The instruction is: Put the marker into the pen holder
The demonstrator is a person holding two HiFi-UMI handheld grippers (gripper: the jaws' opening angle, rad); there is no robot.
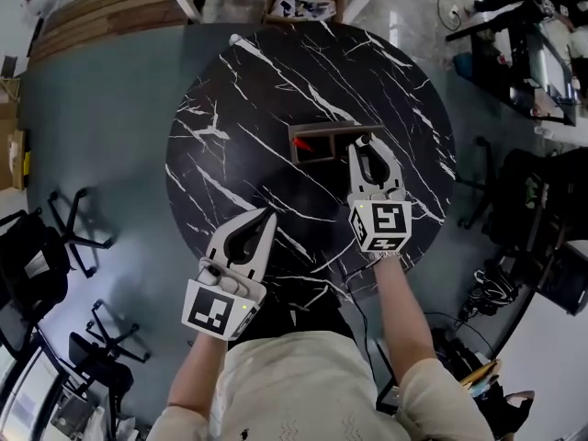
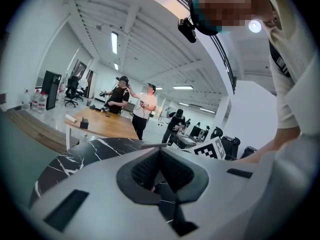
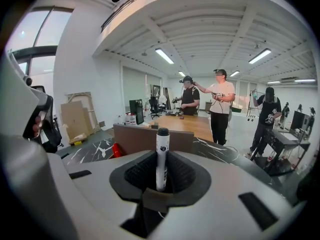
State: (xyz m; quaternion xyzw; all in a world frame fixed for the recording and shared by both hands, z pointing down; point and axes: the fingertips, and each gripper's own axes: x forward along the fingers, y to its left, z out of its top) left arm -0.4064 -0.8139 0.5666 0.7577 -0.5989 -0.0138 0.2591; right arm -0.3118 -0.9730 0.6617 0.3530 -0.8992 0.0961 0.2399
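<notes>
A brown rectangular pen holder (image 1: pixel 323 130) stands near the middle of the black marble table (image 1: pixel 257 90), with something red (image 1: pixel 303 141) inside it. My right gripper (image 1: pixel 367 145) is right beside the holder's right end, shut on a white marker with a black cap (image 3: pixel 161 156). The marker stands upright between the jaws. Just behind it in the right gripper view are the holder's brown wall (image 3: pixel 140 139) and the red item (image 3: pixel 116 150). At the table's near-left edge my left gripper (image 1: pixel 265 217) is shut with nothing in it; its closed jaws (image 2: pixel 161 153) point up over the table.
A cardboard box (image 1: pixel 303 5) sits on the floor beyond the table, under a wooden table (image 3: pixel 192 124). Black chairs (image 1: pixel 73 228) stand at the left, cluttered equipment (image 1: pixel 533 53) at the right. Three people (image 3: pixel 220 109) stand far behind.
</notes>
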